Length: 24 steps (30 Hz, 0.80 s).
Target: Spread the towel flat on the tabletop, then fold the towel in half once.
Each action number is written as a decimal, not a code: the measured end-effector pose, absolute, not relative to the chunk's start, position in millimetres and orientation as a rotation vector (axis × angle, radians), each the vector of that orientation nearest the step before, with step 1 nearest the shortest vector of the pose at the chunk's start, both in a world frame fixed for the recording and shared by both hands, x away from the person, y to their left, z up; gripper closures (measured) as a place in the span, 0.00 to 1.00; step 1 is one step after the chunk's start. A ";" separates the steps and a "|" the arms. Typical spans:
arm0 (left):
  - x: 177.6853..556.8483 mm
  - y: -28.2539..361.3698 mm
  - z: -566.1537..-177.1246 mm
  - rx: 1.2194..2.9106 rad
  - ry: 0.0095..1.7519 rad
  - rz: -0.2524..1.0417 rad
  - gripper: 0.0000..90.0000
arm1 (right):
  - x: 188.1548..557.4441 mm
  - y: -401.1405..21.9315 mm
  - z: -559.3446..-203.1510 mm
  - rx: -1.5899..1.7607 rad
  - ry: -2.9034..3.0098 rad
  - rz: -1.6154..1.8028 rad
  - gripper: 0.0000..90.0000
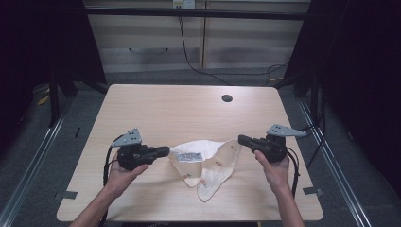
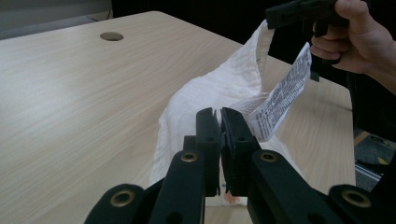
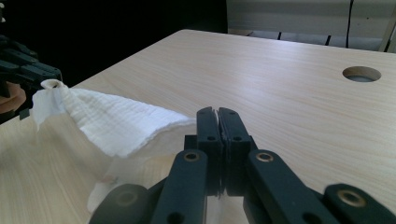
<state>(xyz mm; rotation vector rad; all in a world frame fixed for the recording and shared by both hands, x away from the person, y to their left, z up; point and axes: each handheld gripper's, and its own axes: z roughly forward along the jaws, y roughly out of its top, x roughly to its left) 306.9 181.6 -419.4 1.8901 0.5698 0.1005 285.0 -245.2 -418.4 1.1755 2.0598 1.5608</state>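
A small white garment with tiny red and green prints hangs stretched between both grippers over the front of the wooden table. My left gripper is shut on its left upper edge, close to a printed care label. My right gripper is shut on its right upper corner. In the left gripper view the jaws pinch the white fabric, with the label dangling beside them. In the right gripper view the closed jaws hold the cloth, which runs off to the left.
A round cable hole sits at the table's far right. Beyond the table stand light wooden cabinets with a black cable trailing down to the floor. Dark curtains flank both sides.
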 end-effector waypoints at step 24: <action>296.8 218.2 -367.3 1.752 0.566 0.209 0.96 | 263.5 -246.5 -375.1 1.040 1.987 1.571 0.98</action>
